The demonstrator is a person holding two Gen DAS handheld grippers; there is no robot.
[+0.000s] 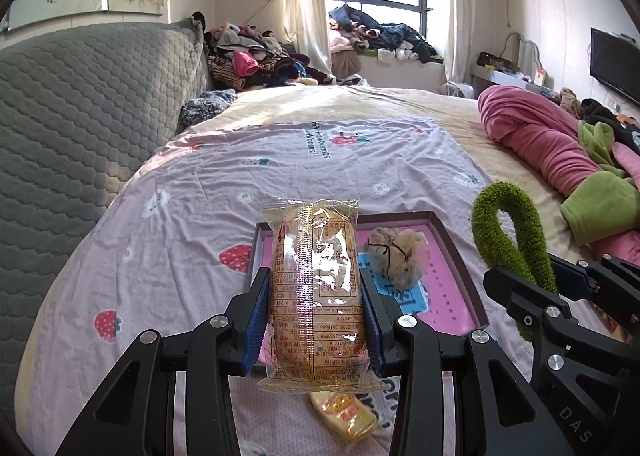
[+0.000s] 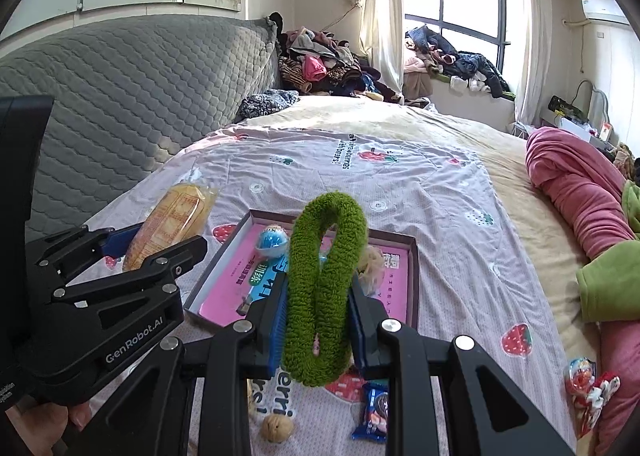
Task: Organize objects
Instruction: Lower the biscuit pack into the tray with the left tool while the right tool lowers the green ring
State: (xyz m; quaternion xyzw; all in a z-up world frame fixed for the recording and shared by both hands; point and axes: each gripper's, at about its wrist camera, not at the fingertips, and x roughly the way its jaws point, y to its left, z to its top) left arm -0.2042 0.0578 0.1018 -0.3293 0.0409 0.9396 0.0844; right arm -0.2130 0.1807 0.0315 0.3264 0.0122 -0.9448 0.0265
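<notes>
My left gripper [image 1: 316,292] is shut on a clear-wrapped bread packet [image 1: 316,288], held above the near edge of a shallow box tray [image 1: 460,256] with a pink printed bottom. A beige mesh pouf [image 1: 398,256] lies in the tray. My right gripper [image 2: 318,316] is shut on a fuzzy green loop [image 2: 324,276], held over the tray [image 2: 412,284]. A blue egg toy [image 2: 274,242] lies in the tray's far left part. The left gripper and bread packet [image 2: 172,224] show at the left of the right wrist view.
On the strawberry-print sheet [image 1: 180,196] lie a yellow snack packet [image 1: 348,416], a walnut [image 2: 276,429], a blue cookie packet [image 2: 374,412] and a red-wrapped toy [image 2: 586,388]. A grey quilted headboard [image 1: 80,116] is left, pink and green bedding [image 1: 560,152] right.
</notes>
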